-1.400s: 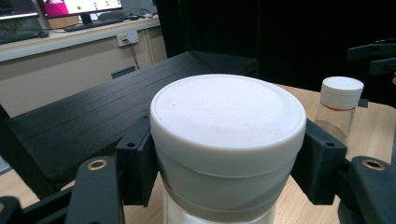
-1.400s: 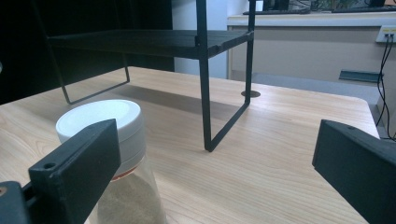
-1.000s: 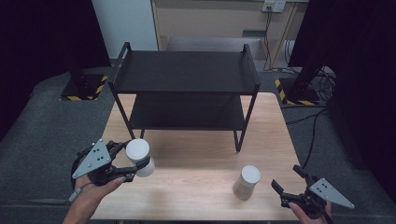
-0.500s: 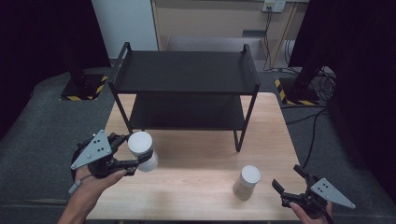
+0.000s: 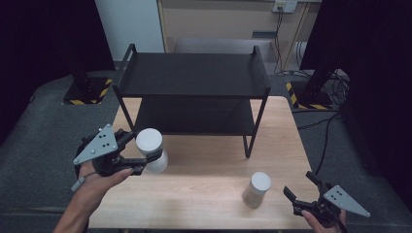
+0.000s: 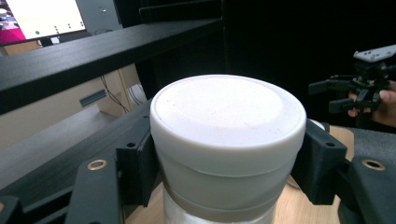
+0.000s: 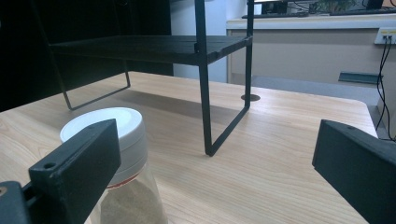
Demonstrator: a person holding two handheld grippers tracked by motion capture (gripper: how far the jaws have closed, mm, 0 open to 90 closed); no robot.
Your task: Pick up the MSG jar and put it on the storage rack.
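Observation:
My left gripper (image 5: 145,148) is shut on a white-lidded jar (image 5: 150,141) and holds it upright above the table's left side, in front of the black rack (image 5: 194,75). In the left gripper view both jaws press on the jar (image 6: 226,121) just under its lid. A second white-lidded jar (image 5: 257,189), with pale powder in it, stands on the table at the front right. My right gripper (image 5: 297,184) is open just right of it, low over the table's edge. In the right gripper view that jar (image 7: 133,140) stands by the left jaw, not between the jaws.
The two-tier black rack stands at the back middle of the wooden table (image 5: 204,204), both shelves bare. Its front right leg (image 7: 205,93) rises close ahead of the right gripper. The other hand's gripper (image 6: 348,91) appears far right in the left gripper view.
The left gripper has lifted the jar off the table and carried it slightly right, toward the rack. The right gripper and the second jar have stayed put.

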